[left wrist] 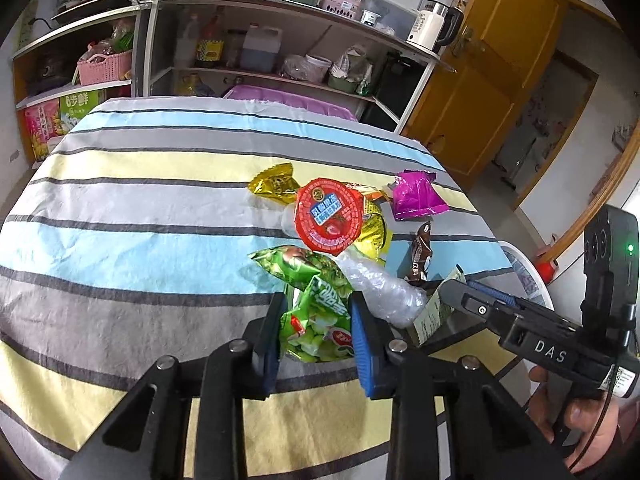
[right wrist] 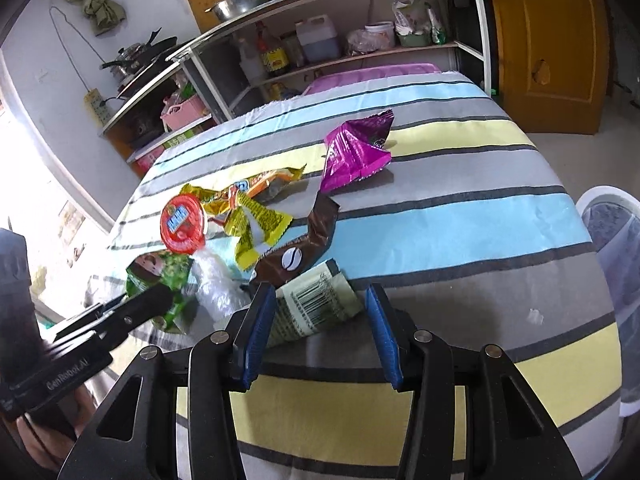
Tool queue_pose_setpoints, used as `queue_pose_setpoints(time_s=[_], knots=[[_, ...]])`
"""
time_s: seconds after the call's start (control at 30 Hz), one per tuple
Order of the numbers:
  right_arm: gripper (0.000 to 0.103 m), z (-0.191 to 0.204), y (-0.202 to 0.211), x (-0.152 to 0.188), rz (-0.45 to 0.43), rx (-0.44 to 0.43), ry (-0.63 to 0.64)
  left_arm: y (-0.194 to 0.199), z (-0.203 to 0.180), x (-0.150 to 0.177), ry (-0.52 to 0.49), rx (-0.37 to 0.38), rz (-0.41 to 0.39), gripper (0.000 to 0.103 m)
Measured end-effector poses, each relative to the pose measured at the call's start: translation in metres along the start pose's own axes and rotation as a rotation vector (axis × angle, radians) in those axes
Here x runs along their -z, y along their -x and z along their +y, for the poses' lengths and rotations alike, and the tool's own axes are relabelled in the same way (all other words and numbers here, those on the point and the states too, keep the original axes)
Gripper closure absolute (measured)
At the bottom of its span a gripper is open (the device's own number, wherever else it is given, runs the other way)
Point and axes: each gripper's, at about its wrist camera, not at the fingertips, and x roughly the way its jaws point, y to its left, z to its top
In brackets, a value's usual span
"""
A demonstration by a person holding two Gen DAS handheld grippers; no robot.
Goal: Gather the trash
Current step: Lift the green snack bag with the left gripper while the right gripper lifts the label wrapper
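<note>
We see the striped surface (right wrist: pixel 460 216) carrying a wrapper pile near the white bin (right wrist: pixel 608 240) at its edge, handy for dropping. Our left tongs (left wrist: pixel 316 328) straddle the green snack bag (left wrist: pixel 316 304), not clenched. Our right tongs (right wrist: pixel 316 316), released, bracket the barcode wrapper (right wrist: pixel 316 304).

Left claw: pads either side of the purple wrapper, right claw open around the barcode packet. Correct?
Not quite. In the left wrist view the left claw has its pads either side of the green snack bag, not the purple wrapper, which lies farther off. The right claw is open around the barcode packet.
</note>
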Motion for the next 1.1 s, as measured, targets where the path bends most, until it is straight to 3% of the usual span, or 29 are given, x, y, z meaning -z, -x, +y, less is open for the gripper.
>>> queue_pose_setpoints(time_s=[0.13,0.37,0.6,0.77,0.9,1.1], knots=[[0.068,-0.002,0.003,0.001,0.002,0.017,0.006,0.001,0.004,0.002,0.012,0.001,0.0,0.071],[0.07,-0.011,0.004,-0.006,-0.009,-0.013,-0.063,0.003,0.009,0.004,0.016,-0.003,0.0,0.071],[0.058,-0.005,-0.005,-0.015,0.004,-0.032,-0.114,0.003,0.01,0.003,0.017,-0.001,0.002,0.071],[0.056,0.012,-0.019,-0.016,0.036,0.057,-0.03,0.004,0.011,0.003,0.017,0.0,0.003,0.071],[0.056,0.015,-0.015,-0.009,0.046,0.08,0.063,0.005,0.011,0.003,0.015,0.001,0.004,0.071],[0.056,0.003,0.003,0.005,0.051,0.134,0.038,0.007,0.014,0.004,0.024,0.007,-0.001,0.071]])
